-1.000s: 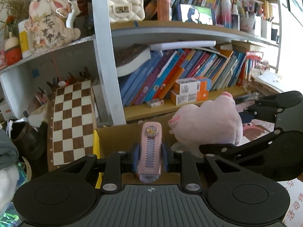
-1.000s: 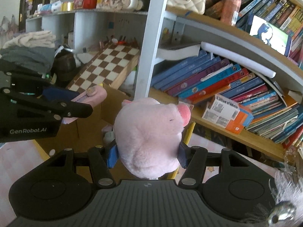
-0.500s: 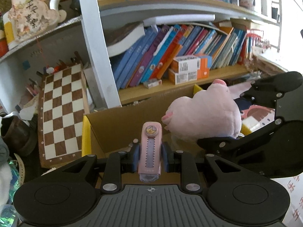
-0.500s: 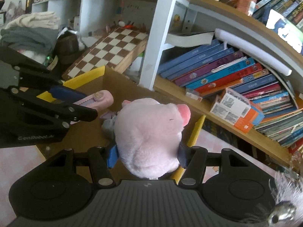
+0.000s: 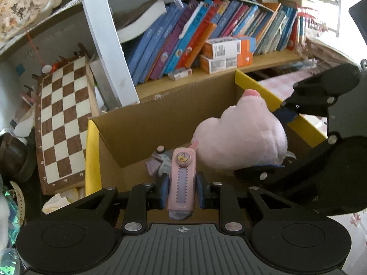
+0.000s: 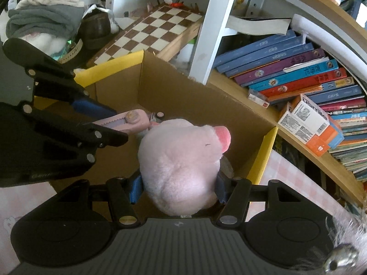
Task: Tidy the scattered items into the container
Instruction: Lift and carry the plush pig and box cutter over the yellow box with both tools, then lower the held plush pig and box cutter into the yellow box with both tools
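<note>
1. The plush pig hides most of the box floor.
2. A small greyish item in the box is half covered and unidentifiable.
3. The book spine titles are too small to read.
4. The fluffy thing at the right wrist view's corner is blurred and cut off.

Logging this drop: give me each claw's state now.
Left claw: shut on pink cutter.
Right claw: shut on plush pig.

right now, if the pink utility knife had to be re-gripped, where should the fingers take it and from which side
Probably its long flat sides, mid-body, from the butt end. The pink utility knife is a narrow bar, slider and toothed track on top, so side pads clear both, as the left gripper holds it now.
</note>
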`<act>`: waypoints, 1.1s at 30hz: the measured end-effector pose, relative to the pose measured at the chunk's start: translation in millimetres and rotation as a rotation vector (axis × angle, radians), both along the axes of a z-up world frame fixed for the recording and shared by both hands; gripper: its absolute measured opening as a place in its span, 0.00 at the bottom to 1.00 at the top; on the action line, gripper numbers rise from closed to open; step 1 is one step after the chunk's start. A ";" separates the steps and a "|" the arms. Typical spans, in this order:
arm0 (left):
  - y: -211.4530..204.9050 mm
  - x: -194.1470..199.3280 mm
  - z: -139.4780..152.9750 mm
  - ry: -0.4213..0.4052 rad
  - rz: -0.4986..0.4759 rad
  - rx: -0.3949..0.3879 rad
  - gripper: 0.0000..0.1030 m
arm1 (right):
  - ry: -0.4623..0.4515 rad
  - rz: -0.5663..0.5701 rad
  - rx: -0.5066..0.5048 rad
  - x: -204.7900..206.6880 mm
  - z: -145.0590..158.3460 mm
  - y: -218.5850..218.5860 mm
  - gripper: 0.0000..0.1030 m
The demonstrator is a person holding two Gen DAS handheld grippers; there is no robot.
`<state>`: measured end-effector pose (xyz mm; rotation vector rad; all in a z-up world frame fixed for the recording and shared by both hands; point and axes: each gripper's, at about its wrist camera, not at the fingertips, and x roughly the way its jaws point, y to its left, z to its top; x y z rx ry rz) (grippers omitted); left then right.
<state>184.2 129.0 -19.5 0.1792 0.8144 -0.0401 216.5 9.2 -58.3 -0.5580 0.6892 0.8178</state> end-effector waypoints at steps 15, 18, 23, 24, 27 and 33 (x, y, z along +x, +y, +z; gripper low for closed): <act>-0.3 12.5 -14.0 0.061 -0.008 0.003 0.23 | 0.029 0.017 -0.052 9.0 -8.3 8.3 0.57; 0.2 13.4 -16.0 0.070 -0.006 0.004 0.23 | 0.029 0.019 -0.055 9.1 -8.2 8.6 0.57; 1.3 15.5 -19.8 0.091 -0.006 0.005 0.23 | 0.028 0.020 -0.055 9.2 -8.2 8.6 0.57; 1.5 16.0 -20.6 0.095 -0.006 0.006 0.23 | 0.028 0.021 -0.056 9.4 -8.2 8.7 0.57; 1.6 16.9 -21.1 0.106 -0.007 0.006 0.23 | 0.029 0.020 -0.056 9.4 -8.1 9.0 0.57; 1.8 17.4 -21.2 0.116 -0.004 0.006 0.23 | 0.029 0.021 -0.057 9.0 -8.1 9.1 0.57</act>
